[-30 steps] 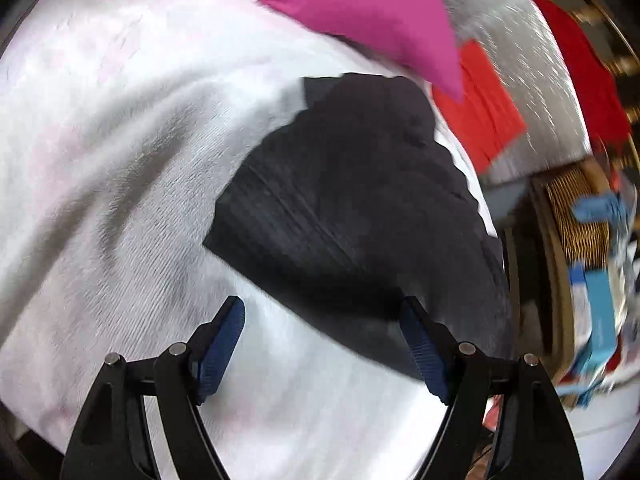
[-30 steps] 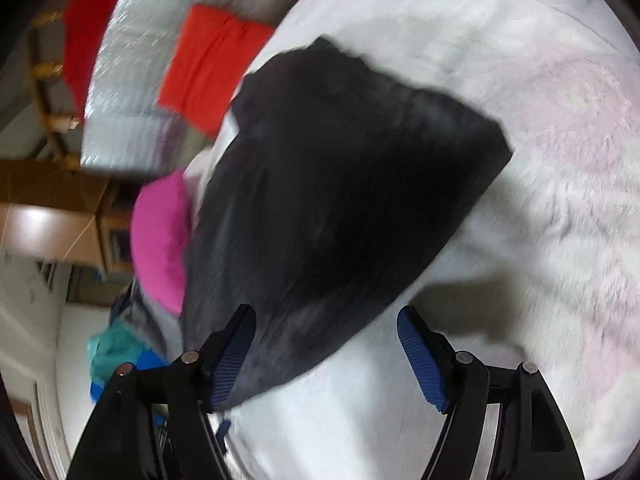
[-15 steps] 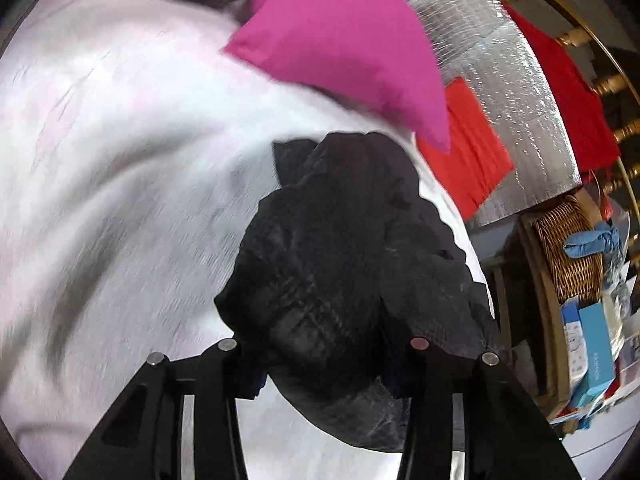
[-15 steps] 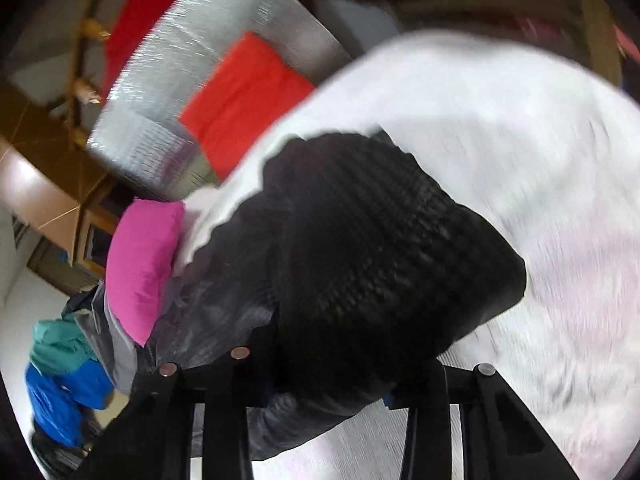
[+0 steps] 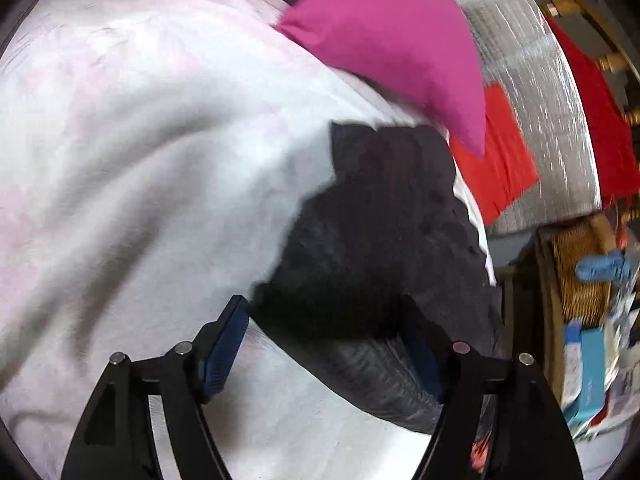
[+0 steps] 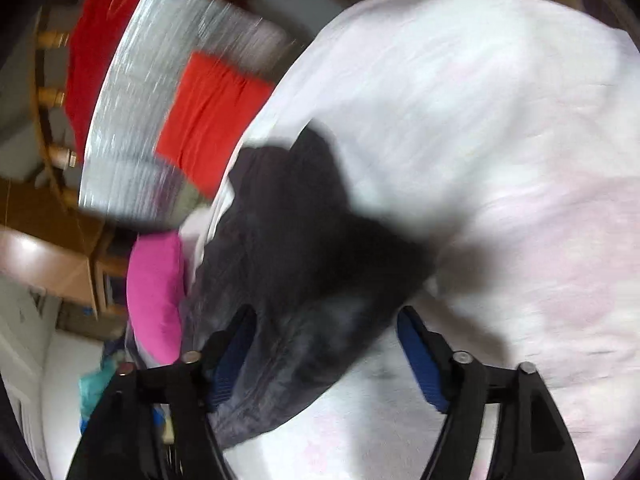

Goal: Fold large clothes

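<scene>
— Where is the black garment (image 5: 384,240) lying?

— It is resting bunched on the white bedspread (image 5: 140,200), filling the lower middle of both wrist views, just beside the pink pillow (image 5: 400,40) at the top of the left view.

— What are the left tongs (image 5: 324,344) doing?

— Their jaws are opening; dark cloth is lying between the blue pads, which are not pressing on it.

— And the right tongs (image 6: 324,344)?

— They are opening too, released, with the garment's edge sitting between them, blurred.
</scene>
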Available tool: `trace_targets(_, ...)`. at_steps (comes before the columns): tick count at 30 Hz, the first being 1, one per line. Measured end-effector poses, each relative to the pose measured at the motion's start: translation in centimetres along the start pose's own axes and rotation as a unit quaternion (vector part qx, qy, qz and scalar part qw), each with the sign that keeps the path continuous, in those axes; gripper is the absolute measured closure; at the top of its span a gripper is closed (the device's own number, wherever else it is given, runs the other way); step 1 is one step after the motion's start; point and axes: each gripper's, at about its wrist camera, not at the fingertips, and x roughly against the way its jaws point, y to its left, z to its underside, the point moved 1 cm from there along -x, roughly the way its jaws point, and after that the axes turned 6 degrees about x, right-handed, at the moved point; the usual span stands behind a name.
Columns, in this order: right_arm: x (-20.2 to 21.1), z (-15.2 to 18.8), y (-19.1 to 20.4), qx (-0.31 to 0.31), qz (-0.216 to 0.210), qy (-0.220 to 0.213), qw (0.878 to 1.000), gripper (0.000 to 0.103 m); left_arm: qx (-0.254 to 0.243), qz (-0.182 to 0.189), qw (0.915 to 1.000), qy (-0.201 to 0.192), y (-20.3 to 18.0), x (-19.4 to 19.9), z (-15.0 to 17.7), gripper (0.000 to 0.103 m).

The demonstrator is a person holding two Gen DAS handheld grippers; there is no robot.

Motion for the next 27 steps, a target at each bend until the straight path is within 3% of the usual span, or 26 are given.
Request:
trace_targets(5,-2.2,-1.2,-1.7,-0.038,-0.036,0.023,0.998,0.024,0.017,0.009,0.9994,-0.028,0.8,0.0,-0.8,0.027)
trace_targets(6,-2.4,-1.1,-1.5,-0.029,-0.032,0.017,0.999,0.033,0.013,0.012,0.9991,-0.037,0.6,-0.1,-0.8,0.035)
trace_targets(7,-2.2,-1.1,-0.9,-0.006,-0.021,0.004,1.0,0.055,0.0,0.018,0.9989,-0.044,0.2,-0.1,-0.6,0.052)
trace_targets(10,-0.9,-0.6,2.6,0.065,-0.006,-0.043,0.997,0.067,-0.04,0.015,0.997,-0.065,-1.2,0.3,-0.4,0.066)
trace_targets(11,-0.1,-0.4,3.6,0.088,-0.005,-0.06,0.994,0.067,-0.049,0.019,0.996,-0.072,-1.6,0.6,-0.3,0.067)
trace_targets(13,0.3,-0.3,4.4,0.111,0.003,-0.075,0.991,0.067,-0.064,0.021,0.9943,-0.082,-2.0,1.1,-0.4,0.067)
trace_targets(15,-1.0,-0.5,3.5,0.093,0.029,-0.052,0.994,0.067,-0.062,0.007,0.996,-0.064,-1.7,0.2,-0.6,0.063)
trace_targets(16,-2.3,-0.7,2.2,0.062,0.041,-0.024,0.997,0.067,-0.052,-0.005,0.9975,-0.048,-1.2,-0.5,-0.8,0.056)
trace_targets(18,-3.4,-1.1,1.0,0.022,0.03,0.003,0.999,0.062,-0.035,-0.017,0.9988,-0.03,-0.3,-1.3,-1.1,0.045)
trace_targets(20,-2.6,-1.3,1.3,0.018,0.014,0.0,1.0,0.06,-0.018,-0.008,0.9995,-0.023,0.1,-1.0,-1.6,0.045)
trace_targets(24,-0.3,-1.7,0.8,-0.003,0.002,-0.03,1.0,0.031,-0.006,-0.004,0.9993,-0.035,0.3,1.0,-1.9,0.038)
trace_targets(27,0.6,-2.3,-0.2,-0.022,-0.011,-0.038,0.999,0.026,0.006,-0.006,0.998,-0.063,0.8,2.3,-2.1,0.028)
